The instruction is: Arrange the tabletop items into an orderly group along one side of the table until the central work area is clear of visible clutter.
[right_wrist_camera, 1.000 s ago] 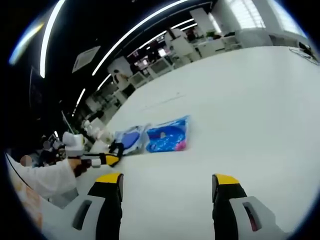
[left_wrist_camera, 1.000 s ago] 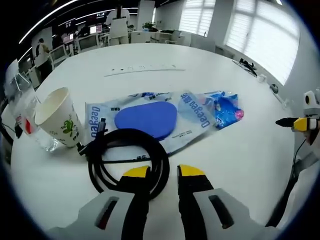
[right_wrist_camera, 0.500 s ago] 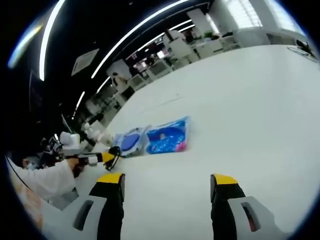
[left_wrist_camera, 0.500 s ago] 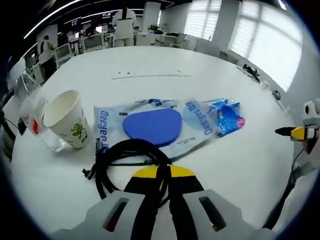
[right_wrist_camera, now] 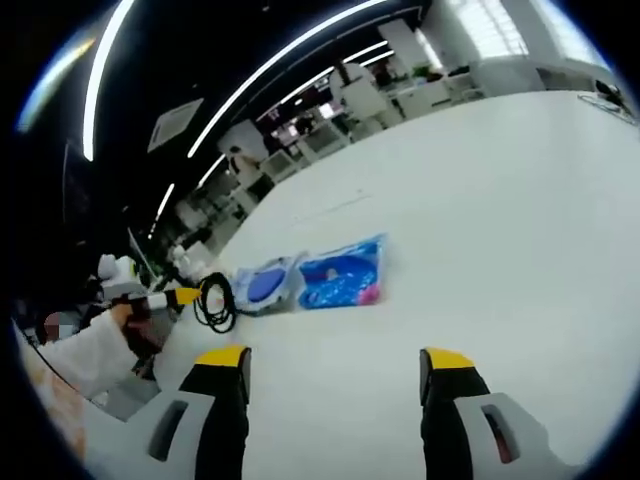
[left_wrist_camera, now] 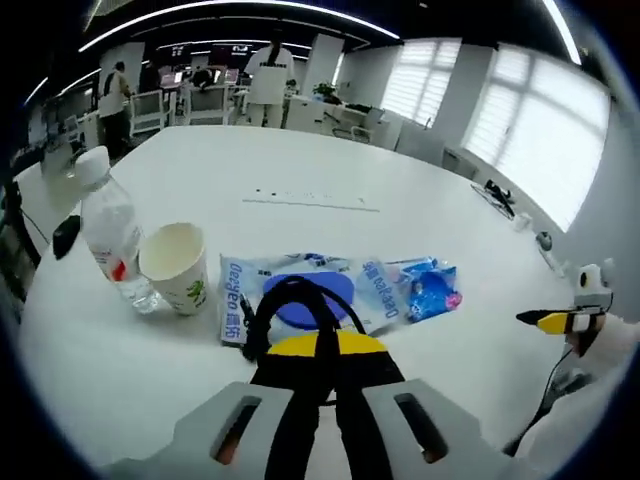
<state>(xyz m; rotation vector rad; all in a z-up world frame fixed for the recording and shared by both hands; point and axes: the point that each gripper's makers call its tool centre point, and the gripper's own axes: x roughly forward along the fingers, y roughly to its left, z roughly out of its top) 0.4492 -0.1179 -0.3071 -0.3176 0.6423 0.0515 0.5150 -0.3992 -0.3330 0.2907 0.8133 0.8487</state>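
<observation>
Cable: a black coiled cable [left_wrist_camera: 300, 310] hangs pinched between the closed yellow-tipped jaws of the left gripper [left_wrist_camera: 318, 347], lifted in front of the packets; from the right gripper view the loop [right_wrist_camera: 215, 302] dangles off that gripper's tip, above the worktop.
Packets: a clear wrapper with a blue oval pad [left_wrist_camera: 305, 300] lies flat beside a smaller blue and pink packet [left_wrist_camera: 425, 293], the two touching end to end near the worktop's middle.
Writing: "Deeyeo" reads in blue on the clear wrapper at both ends; other print is too small to read.
Cup and bottle: a paper cup [left_wrist_camera: 177, 266] with a green motif stands upright just beside the wrapper; a clear plastic bottle [left_wrist_camera: 110, 228] with a red label stands touching it on the far side.
Right gripper: the right gripper [right_wrist_camera: 335, 362] is held wide apart with nothing between its jaws, above bare white surface.
Worktop: a large white round-edged worktop [left_wrist_camera: 330, 180], with a thin pale strip [left_wrist_camera: 310, 201] lying well beyond the packets.
Room: an open office with desks, monitors, people standing at the back, ceiling light strips and blinds over bright windows.
</observation>
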